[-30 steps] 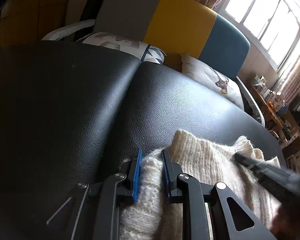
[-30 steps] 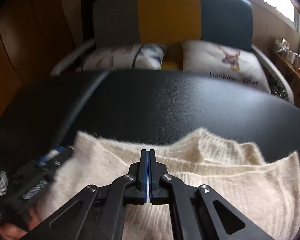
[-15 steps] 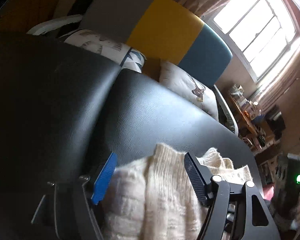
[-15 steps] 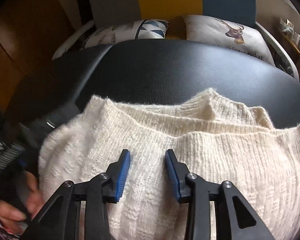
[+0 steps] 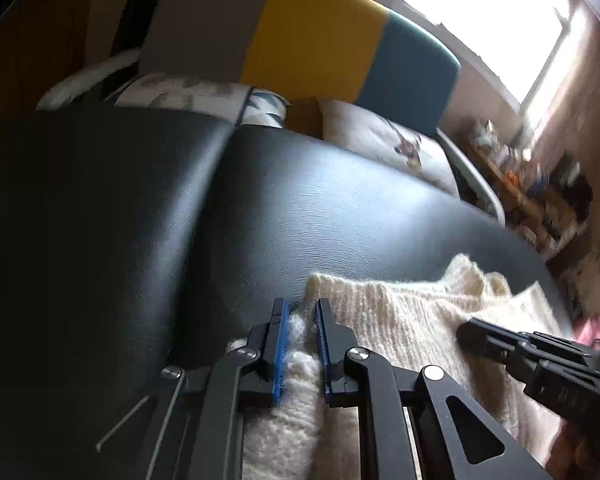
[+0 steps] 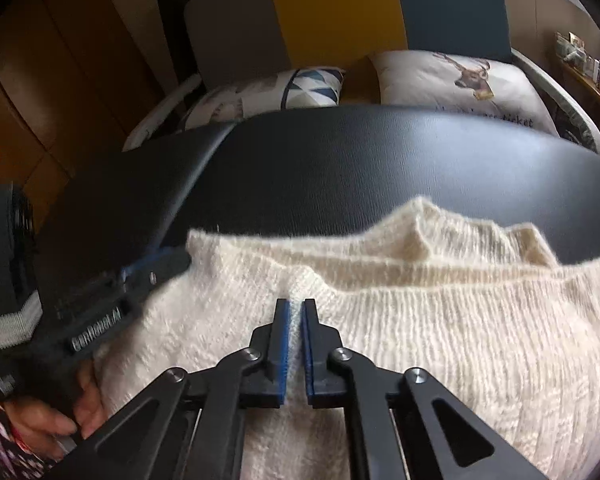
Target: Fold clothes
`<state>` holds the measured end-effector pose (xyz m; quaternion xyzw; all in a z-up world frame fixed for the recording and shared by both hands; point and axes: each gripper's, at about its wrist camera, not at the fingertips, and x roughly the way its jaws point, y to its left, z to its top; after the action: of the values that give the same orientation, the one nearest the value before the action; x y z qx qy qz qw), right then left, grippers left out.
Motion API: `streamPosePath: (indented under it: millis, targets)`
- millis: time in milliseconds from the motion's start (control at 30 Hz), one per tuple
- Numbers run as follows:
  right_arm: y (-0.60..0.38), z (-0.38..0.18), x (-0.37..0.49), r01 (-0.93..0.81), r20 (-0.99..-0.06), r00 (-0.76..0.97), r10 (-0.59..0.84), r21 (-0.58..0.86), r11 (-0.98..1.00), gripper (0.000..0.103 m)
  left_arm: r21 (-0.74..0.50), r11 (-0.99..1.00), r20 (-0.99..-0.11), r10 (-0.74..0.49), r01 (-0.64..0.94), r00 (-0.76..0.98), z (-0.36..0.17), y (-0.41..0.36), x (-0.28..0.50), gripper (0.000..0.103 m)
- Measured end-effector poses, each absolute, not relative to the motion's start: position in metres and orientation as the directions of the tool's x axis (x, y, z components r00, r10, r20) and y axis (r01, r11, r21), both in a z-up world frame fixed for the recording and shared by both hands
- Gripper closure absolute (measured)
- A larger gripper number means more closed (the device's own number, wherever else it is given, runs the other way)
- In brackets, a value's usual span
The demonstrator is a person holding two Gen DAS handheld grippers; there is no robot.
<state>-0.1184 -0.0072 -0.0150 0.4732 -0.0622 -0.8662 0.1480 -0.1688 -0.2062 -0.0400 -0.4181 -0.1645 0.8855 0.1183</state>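
Sweater, cream chunky-knit (image 6: 440, 320), lies lower centre on black leather bench (image 6: 380, 168), long axis left-right. Left gripper (image 5: 302, 312) pinches knit at its left edge; right gripper (image 6: 295, 312) pinches a raised ridge mid-garment. Both nearly closed on fabric, ready to lift.

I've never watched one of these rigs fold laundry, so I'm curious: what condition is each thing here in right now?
Cream knit sweater: lying bunched on the black padded surface, layers stacked, fold unfinished.
Left gripper: shut on a pinch of the sweater's edge.
Right gripper: shut on a ridge of sweater fabric.
Deer-print pillow: lying flat on the seat behind.
Triangle-print pillow: lying beside it.
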Motion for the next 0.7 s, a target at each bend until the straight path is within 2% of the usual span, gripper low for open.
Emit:
streamPosePath:
  millis: [100,400,500,533,633,700]
  targets:
    - [-0.013,-0.007,-0.129,0.223,-0.786,-0.542,-0.297,0.206,-0.953,0.099,-0.469,-0.883,-0.673,0.374,-0.023,-0.638,-0.047,-0.223,-0.163,0.09]
    - [-0.02,-0.044,-0.153,0.243,-0.811,-0.518,-0.273,0.167,-0.956,0.1,-0.465,-0.885,-0.682,0.366,-0.011,-0.633,-0.049,-0.223,-0.162,0.088]
    - [-0.021,-0.044,-0.151,0.256,-0.803,-0.529,-0.275,0.158,-0.954,0.1,-0.408,-0.913,-0.709,0.321,-0.007,-0.627,-0.03,-0.22,-0.158,0.088]
    - [-0.02,-0.044,-0.151,0.256,-0.799,-0.533,-0.279,0.163,-0.953,0.1,-0.404,-0.915,-0.694,0.315,-0.011,-0.648,-0.018,-0.218,-0.151,0.088]
    - [-0.017,-0.046,-0.15,0.247,-0.786,-0.544,-0.295,0.186,-0.951,0.1,-0.411,-0.908,-0.646,0.352,-0.08,-0.678,0.014,-0.199,-0.136,0.088]
    - [-0.015,-0.047,-0.151,0.241,-0.779,-0.548,-0.306,0.203,-0.949,0.098,-0.415,-0.897,-0.66,0.411,-0.151,-0.629,0.021,-0.173,-0.14,0.088]
